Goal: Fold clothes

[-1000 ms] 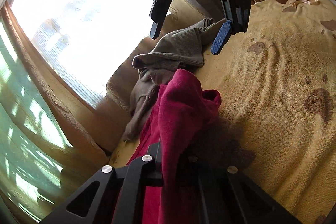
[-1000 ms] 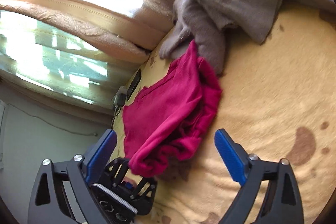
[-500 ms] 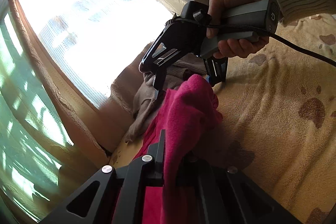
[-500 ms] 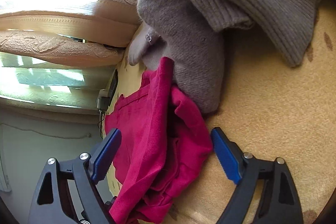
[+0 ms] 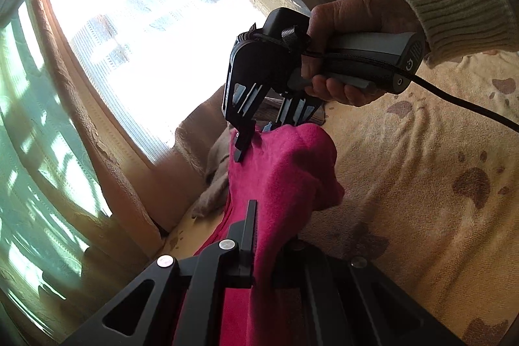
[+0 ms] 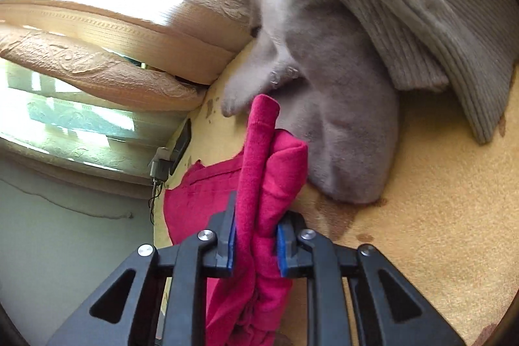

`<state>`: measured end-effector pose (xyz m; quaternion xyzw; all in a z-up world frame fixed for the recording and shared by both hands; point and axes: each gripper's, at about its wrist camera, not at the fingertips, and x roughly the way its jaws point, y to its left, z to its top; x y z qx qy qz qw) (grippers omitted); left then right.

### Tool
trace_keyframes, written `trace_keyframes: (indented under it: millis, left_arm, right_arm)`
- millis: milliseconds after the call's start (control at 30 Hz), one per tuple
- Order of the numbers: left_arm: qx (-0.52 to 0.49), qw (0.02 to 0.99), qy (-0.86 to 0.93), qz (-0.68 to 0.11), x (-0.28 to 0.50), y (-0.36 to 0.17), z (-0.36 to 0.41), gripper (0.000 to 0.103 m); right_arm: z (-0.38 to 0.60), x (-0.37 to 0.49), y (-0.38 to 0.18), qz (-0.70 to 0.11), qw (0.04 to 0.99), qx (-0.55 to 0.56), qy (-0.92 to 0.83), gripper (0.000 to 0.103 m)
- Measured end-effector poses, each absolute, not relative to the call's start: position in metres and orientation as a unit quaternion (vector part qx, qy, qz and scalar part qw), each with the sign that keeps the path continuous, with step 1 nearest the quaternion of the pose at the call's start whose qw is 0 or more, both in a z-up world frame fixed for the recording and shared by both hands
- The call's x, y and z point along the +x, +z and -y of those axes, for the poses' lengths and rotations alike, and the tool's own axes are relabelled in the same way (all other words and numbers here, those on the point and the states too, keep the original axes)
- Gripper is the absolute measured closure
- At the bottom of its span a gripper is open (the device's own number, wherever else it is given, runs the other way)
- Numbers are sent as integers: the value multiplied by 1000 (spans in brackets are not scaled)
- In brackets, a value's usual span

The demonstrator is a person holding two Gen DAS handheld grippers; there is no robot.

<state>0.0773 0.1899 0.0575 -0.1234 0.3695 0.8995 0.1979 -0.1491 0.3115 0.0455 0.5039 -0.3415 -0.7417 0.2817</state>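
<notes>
Gripping the red garment at two points, you now have it strung between both tongs.

Your right tongs (image 6: 254,244) have just been closing and now pinch a bunched fold of the red garment (image 6: 259,171); your left tongs (image 5: 259,261) are clamped tight on its other end. Its long axis runs from the left tongs away to the right tongs, lifted off the yellow bed cover (image 5: 421,184). Beyond the right tongs lies the grey clothing (image 6: 340,119), touching the red tip, so spreading should, I judge, pull away from it.

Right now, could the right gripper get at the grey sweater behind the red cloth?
Probably not yet. The right gripper has just closed its fingers on the red cloth, so it is occupied. The grey sweater lies just past it, uncovered.
</notes>
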Motion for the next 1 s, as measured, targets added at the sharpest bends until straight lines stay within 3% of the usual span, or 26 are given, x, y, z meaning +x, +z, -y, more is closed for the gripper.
trace_keyframes:
  millis: [200,400,633,800,867,933,1000]
  left_arm:
    - [-160,169,939,-253,65,87,-134,98]
    - [-228,152,959,-68,50,97,-48,98]
    - [-288,100,930,203,45,57,72,98]
    - [-321,69,906,266,56,22,106,98]
    - [-330,71,901,272,58,16,107,98]
    - [-337,73,896,281,61,13,110,98]
    - [-345,76,890,287,64,12,112,98]
  right_arm:
    - [-259,-160,85,323,323,487,-744,82]
    - [-168,-176,100,295,362,500,-729,82]
    - [-50,-182,72,267,398,536,-695,82]
    - [39,-182,37,181,401,575,-690,81]
    - [65,-177,23,138,402,589,-687,70]
    - [81,-170,18,108,415,585,-688,48]
    - [87,-163,29,80,429,563,-702,35]
